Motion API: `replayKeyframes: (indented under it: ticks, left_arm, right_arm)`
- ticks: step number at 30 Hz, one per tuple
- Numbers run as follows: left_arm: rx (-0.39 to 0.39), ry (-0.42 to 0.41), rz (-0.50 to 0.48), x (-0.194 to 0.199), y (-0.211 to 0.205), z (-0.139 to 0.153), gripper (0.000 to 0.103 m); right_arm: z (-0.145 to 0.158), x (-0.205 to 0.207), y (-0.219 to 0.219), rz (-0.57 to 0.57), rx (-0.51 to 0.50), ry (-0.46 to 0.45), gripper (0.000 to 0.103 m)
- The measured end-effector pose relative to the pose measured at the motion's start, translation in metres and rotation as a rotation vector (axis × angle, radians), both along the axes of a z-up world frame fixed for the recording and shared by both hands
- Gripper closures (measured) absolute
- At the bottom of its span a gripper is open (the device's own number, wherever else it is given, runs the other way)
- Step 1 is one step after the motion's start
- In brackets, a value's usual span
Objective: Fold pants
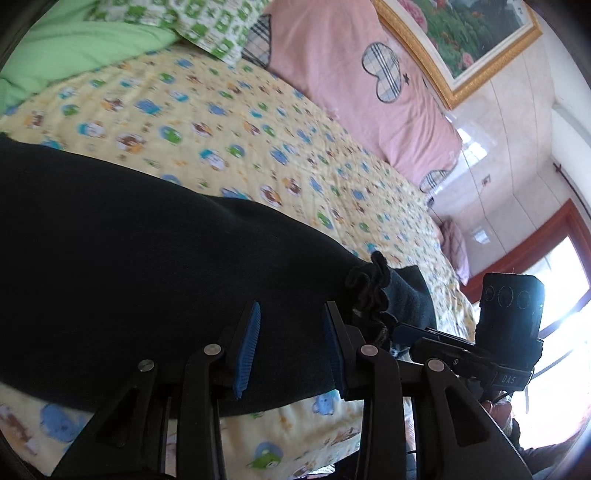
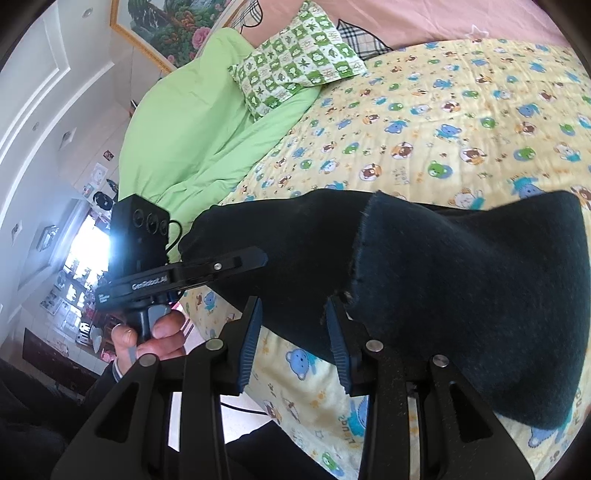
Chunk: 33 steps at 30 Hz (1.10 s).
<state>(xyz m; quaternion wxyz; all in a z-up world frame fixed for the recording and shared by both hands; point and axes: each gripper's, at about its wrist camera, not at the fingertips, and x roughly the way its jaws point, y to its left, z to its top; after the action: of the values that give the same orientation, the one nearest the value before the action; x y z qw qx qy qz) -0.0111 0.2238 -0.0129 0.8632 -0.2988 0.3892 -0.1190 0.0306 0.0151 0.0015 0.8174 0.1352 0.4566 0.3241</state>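
Black pants [image 1: 129,240] lie folded on the yellow bear-print sheet [image 1: 229,122], with a ruffled waistband [image 1: 369,291] at their right end. My left gripper [image 1: 291,310] hovers over the near edge of the pants. It is open, its blue pads apart and pressing nothing. In the right wrist view the pants [image 2: 461,288] show a folded top layer with a raw edge [image 2: 360,243]. My right gripper [image 2: 294,302] stands open just above that cloth, with nothing pinched. The left gripper [image 2: 260,257] also appears in the right wrist view, held by a hand [image 2: 155,336] at the left end of the pants.
A green quilt [image 2: 192,122] and a green checked pillow [image 2: 295,55] lie at the head of the bed. A pink cover [image 1: 369,74] hangs behind it under a framed picture [image 1: 461,33]. A bright window [image 1: 561,295] is on the right of the left wrist view.
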Motion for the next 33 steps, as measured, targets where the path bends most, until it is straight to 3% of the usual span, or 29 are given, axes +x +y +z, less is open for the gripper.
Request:
replayKeyframes:
  ticks: [5,10,13,25,33]
  left_arm:
    - [-0.019,-0.012,0.076,-0.019,0.019,0.006,0.062]
    - [-0.022,-0.009,0.162,-0.042,0.036,0.008,0.061]
    - [-0.046,0.007,0.220,-0.057,0.047,0.004,0.055]
    - [-0.064,0.024,0.403,-0.118,0.090,0.007,0.055]
    - [-0.103,0.037,0.509,-0.138,0.115,0.002,0.050]
  right_arm:
    - [-0.002,0.006,0.011,0.023,-0.005,0.008,0.064]
    - [0.000,0.012,0.025,0.047,0.000,0.007,0.054]
    - [0.001,0.018,0.036,0.068,-0.005,0.001,0.054]
    - [0.002,0.046,0.089,0.180,-0.034,-0.001,0.051]
    - [0.004,0.065,0.131,0.284,-0.064,-0.001,0.038]
